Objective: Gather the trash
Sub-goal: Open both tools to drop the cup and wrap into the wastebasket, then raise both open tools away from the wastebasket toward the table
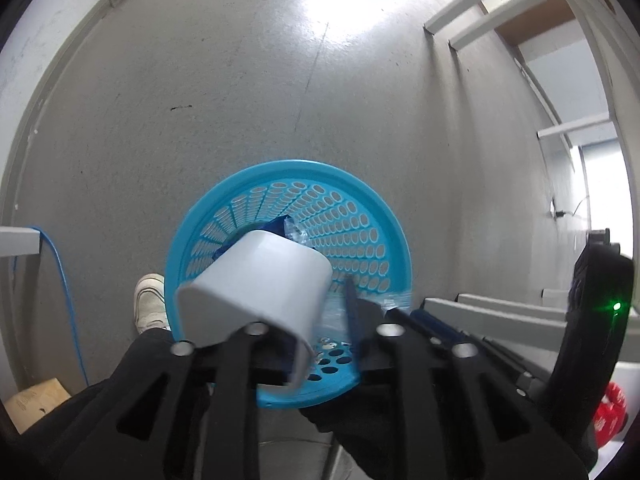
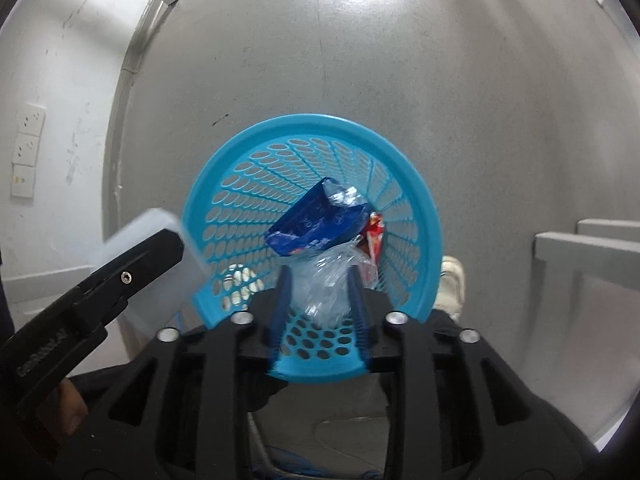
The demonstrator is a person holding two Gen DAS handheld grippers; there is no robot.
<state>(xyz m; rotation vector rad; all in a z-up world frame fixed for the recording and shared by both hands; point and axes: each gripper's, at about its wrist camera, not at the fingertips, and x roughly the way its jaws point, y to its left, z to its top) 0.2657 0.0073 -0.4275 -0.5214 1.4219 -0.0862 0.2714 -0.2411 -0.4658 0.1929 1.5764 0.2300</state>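
Observation:
A blue perforated plastic basket (image 1: 360,208) stands on the grey floor below both grippers; it also shows in the right wrist view (image 2: 224,192). My left gripper (image 1: 320,332) is open; a white paper cup (image 1: 256,284) lies tilted between its fingers over the basket, blurred. My right gripper (image 2: 320,300) is shut on a clear crumpled plastic wrapper (image 2: 326,280) above the basket. Inside the basket lie a blue snack packet (image 2: 320,220) and a red wrapper (image 2: 374,240). The left gripper's body (image 2: 120,280) and the blurred cup (image 2: 144,236) show at the left of the right wrist view.
A white shoe (image 1: 150,300) stands beside the basket, also in the right wrist view (image 2: 450,284). A blue cable (image 1: 64,280) runs down the left. Grey table legs and rails (image 1: 500,312) are at right. A cardboard box (image 1: 36,400) sits lower left. A red object (image 1: 610,412) is at far right.

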